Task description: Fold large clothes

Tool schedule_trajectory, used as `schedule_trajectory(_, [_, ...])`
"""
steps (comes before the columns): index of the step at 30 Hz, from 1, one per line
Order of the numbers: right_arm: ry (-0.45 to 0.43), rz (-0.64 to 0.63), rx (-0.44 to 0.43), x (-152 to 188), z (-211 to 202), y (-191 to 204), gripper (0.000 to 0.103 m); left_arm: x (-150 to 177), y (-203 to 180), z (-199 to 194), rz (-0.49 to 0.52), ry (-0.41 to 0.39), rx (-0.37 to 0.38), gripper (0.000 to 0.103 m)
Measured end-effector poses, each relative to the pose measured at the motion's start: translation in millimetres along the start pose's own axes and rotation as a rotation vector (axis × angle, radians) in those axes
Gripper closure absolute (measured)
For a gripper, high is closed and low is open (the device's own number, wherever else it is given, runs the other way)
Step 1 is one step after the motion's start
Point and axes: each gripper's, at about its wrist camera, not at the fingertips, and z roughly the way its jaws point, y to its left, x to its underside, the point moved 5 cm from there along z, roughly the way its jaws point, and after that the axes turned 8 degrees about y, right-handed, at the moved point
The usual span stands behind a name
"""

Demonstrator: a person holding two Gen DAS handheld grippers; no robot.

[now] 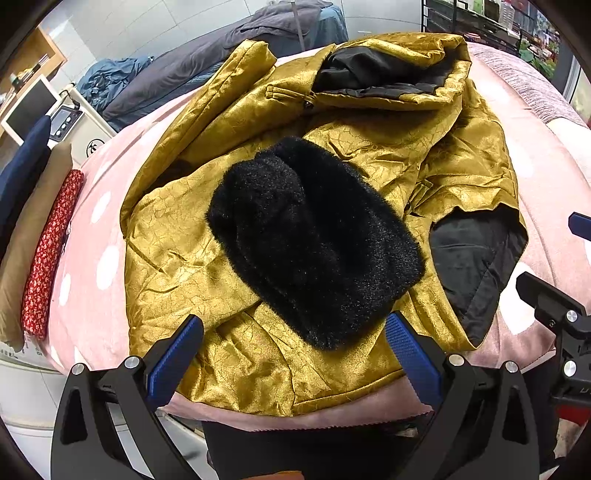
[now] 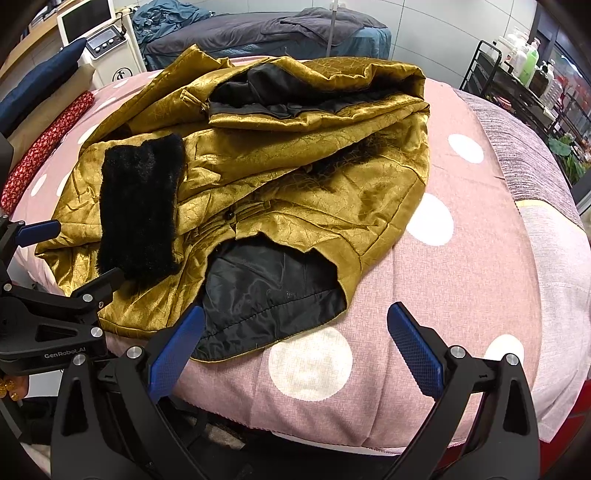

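Note:
A gold patterned jacket (image 1: 229, 243) with black lining lies crumpled on a pink polka-dot bed cover (image 1: 92, 229). A black furry collar (image 1: 314, 240) lies on top of it. My left gripper (image 1: 293, 350) is open and empty, just above the jacket's near hem. In the right wrist view the jacket (image 2: 314, 177) has its black lining (image 2: 266, 299) showing at the near corner, with the furry collar (image 2: 140, 206) to the left. My right gripper (image 2: 295, 343) is open and empty, over the lining's edge and the cover (image 2: 461, 280). The left gripper's body (image 2: 55, 314) shows at the left.
A red patterned cloth (image 1: 51, 251) and a tan cushion (image 1: 29, 229) lie at the bed's left edge. A second bed with dark bedding (image 2: 258, 33) stands behind. A white machine with a screen (image 2: 103, 40) is at back left, a black shelf with bottles (image 2: 517, 59) at back right.

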Motion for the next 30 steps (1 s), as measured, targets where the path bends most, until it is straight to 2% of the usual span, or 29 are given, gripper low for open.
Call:
schedule_trajectory(12, [0.005,0.003,-0.004,0.9,2.8,0.8,0.006,0.3,-0.3,1.1,0.0,0.001,0.024,0.006])
schedule_trajectory(30, [0.029,0.047,-0.029,5.0,11.6,-4.5,0.006,-0.5,-5.5,3.8,0.019,-0.018,-0.003,0.006])
